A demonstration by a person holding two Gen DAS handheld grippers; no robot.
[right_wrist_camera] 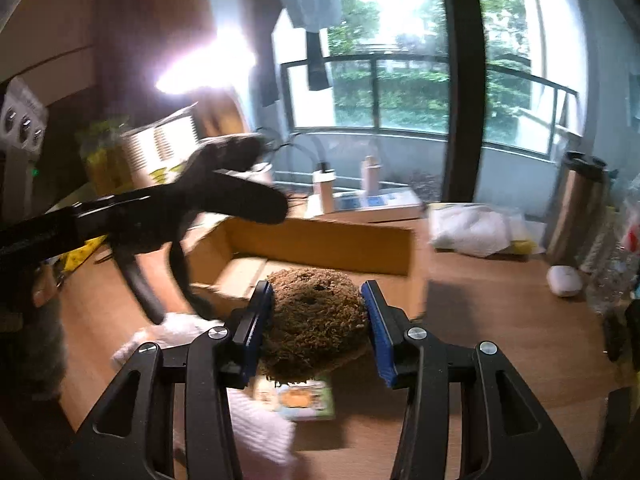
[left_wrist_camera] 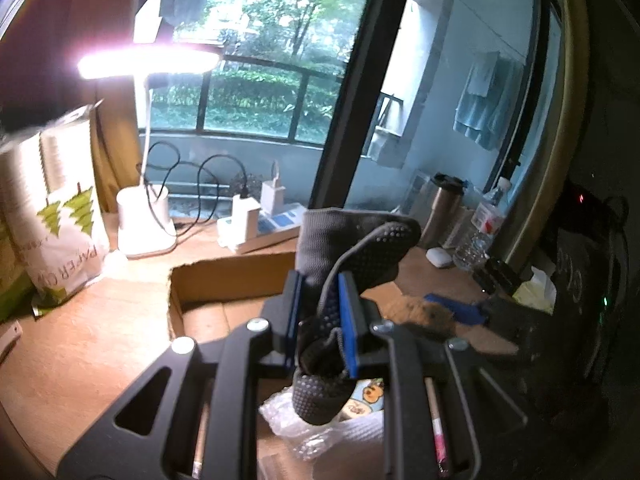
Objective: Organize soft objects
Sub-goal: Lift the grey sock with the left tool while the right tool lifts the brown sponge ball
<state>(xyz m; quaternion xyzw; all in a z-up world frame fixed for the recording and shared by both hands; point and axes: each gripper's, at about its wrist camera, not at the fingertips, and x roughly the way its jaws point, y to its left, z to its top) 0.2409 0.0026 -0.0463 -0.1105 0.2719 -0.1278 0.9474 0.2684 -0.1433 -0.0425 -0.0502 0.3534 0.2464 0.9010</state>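
The left claw (left_wrist_camera: 325, 320) is pinching a grey dotted sock (left_wrist_camera: 360, 256) between its blue pads, lifted over the open cardboard box (left_wrist_camera: 224, 276) on the worktop (left_wrist_camera: 92, 340). The right claw (right_wrist_camera: 320, 328) is squeezing a brown fuzzy ball (right_wrist_camera: 316, 320) just before that box (right_wrist_camera: 320, 244). Only the right view is showing the left claw (right_wrist_camera: 240, 200) from the side, tilted upward, sock ends dangling.

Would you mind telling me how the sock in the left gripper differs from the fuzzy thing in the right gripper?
The sock is dark grey, thin and limp, with raised grip dots; the fuzzy ball is brown, round and shaggy. The sock droops past both ends of the left gripper, while the ball fills the gap of the right gripper. Both are soft, clamped between blue pads and held near the cardboard box.
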